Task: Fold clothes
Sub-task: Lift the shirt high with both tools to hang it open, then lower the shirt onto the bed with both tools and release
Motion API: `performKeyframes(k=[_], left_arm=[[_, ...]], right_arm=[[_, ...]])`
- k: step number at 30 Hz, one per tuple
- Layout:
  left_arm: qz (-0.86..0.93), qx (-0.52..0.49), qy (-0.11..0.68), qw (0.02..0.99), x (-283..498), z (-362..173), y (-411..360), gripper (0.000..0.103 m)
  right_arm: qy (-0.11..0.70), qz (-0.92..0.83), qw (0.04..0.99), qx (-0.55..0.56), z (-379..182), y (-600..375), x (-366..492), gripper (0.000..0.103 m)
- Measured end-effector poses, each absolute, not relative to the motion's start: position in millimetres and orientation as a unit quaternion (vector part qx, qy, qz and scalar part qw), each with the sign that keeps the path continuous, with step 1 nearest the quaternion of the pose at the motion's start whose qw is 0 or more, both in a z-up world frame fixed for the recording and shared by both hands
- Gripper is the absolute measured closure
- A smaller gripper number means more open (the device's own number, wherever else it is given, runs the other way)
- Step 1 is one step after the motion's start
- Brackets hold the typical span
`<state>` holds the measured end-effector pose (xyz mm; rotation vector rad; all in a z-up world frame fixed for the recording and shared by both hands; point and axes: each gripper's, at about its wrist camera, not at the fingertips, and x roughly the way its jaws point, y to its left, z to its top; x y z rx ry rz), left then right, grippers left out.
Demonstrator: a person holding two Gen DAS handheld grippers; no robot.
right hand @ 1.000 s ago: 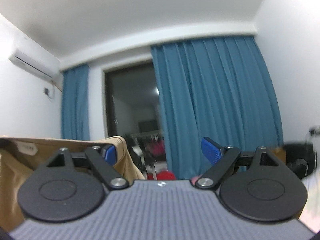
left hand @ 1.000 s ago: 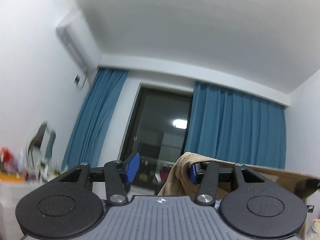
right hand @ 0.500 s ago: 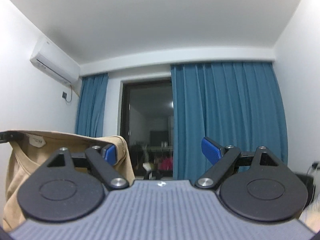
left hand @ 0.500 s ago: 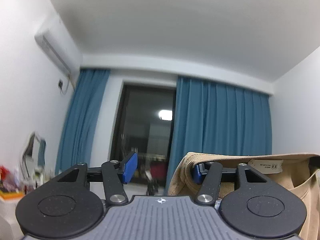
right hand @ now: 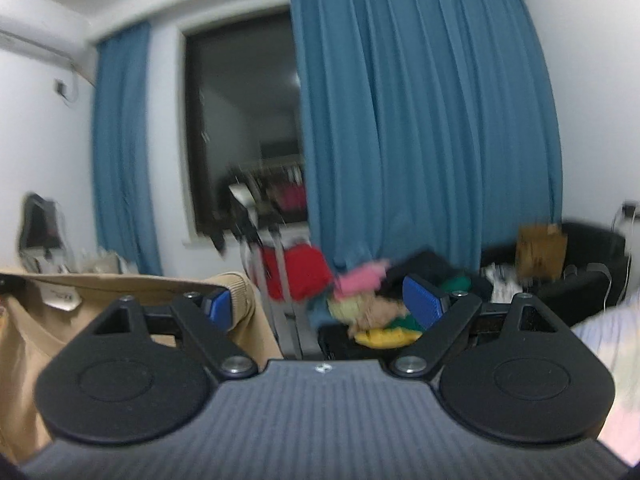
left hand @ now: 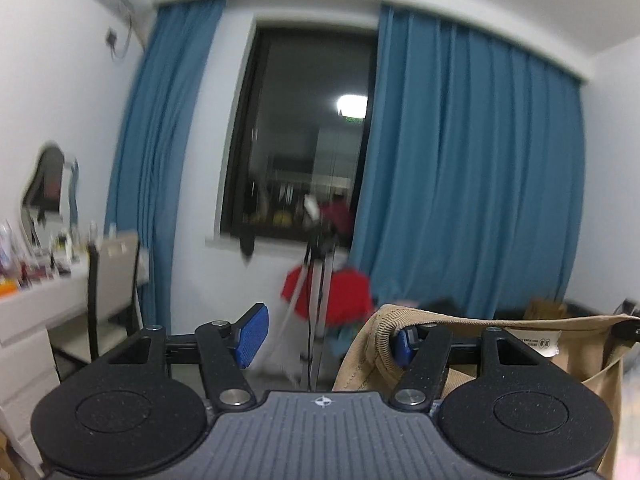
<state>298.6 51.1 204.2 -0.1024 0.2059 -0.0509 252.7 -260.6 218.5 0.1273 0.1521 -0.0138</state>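
Observation:
A tan garment [left hand: 380, 332] with a ribbed edge hangs stretched between my two grippers, held up in the air. In the left wrist view its edge is hooked over the right finger, and the left gripper [left hand: 326, 340] stands open with its jaws wide apart. In the right wrist view the same garment [right hand: 120, 284] drapes over the left finger, with a white label [right hand: 60, 300] showing inside. The right gripper [right hand: 320, 308] is open too, and its right pad is bare. The garment's lower part is out of view.
Blue curtains [left hand: 460, 180] flank a dark window [left hand: 300, 140] ahead. A tripod [left hand: 316, 280] stands by a red cloth [left hand: 348, 292]. A chair [left hand: 112, 280] and a cluttered desk [left hand: 40, 300] sit left. A pile of coloured clothes [right hand: 372, 308] and a black armchair [right hand: 580, 272] lie right.
Both views have tipped down from the ceiling to the room's lower half. The tan garment stays hooked over the same fingers, still stretched between the grippers.

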Motion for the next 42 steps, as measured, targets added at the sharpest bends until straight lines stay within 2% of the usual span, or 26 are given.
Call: performKeyframes(k=[7,12,15,17,19,22,26,30,38,42], left_arm=[[-0.018,-0.048,0.217,0.975,489.7,55.9,49.2,0.038],[-0.031,-0.015,0.334,0.942,580.1,-58.8,60.3,0.039],[-0.052,0.031,0.4,0.914,609.5,-93.2,63.2,0.036],[-0.061,0.065,0.429,0.899,617.3,-104.8,61.1,0.027],[-0.073,0.079,0.435,0.894,613.7,-101.1,58.0,0.018],[-0.093,0.093,0.439,0.889,605.8,-91.9,53.1,0.014],[-0.12,0.113,0.443,0.881,595.3,-79.7,46.7,0.006],[-0.118,0.075,0.387,0.911,547.3,-52.6,55.3,0.005],[-0.09,0.005,0.3,0.95,374.5,-13.5,64.8,0.005],[-0.07,-0.011,0.296,0.953,318.2,-27.0,69.0,0.005]], right_arm=[[0.199,-0.016,0.979,0.041,79.6,-257.0,429.4,0.017],[0.328,0.008,0.945,0.006,-12.7,-247.3,533.5,0.017],[0.411,0.044,0.908,-0.065,-43.3,-233.9,565.8,0.017],[0.459,0.077,0.877,-0.121,-59.3,-223.1,581.3,0.017],[0.478,0.116,0.855,-0.168,-59.1,-208.0,583.9,0.017],[0.495,0.169,0.827,-0.208,-53.6,-187.8,585.3,0.017],[0.465,0.177,0.859,-0.12,-25.3,-185.4,569.8,0.017],[0.39,0.14,0.909,-0.049,4.9,-189.5,519.2,0.017],[0.271,0.081,0.958,0.044,32.4,-209.8,350.8,0.017],[0.224,0.063,0.972,0.04,37.5,-204.6,258.5,0.017]])
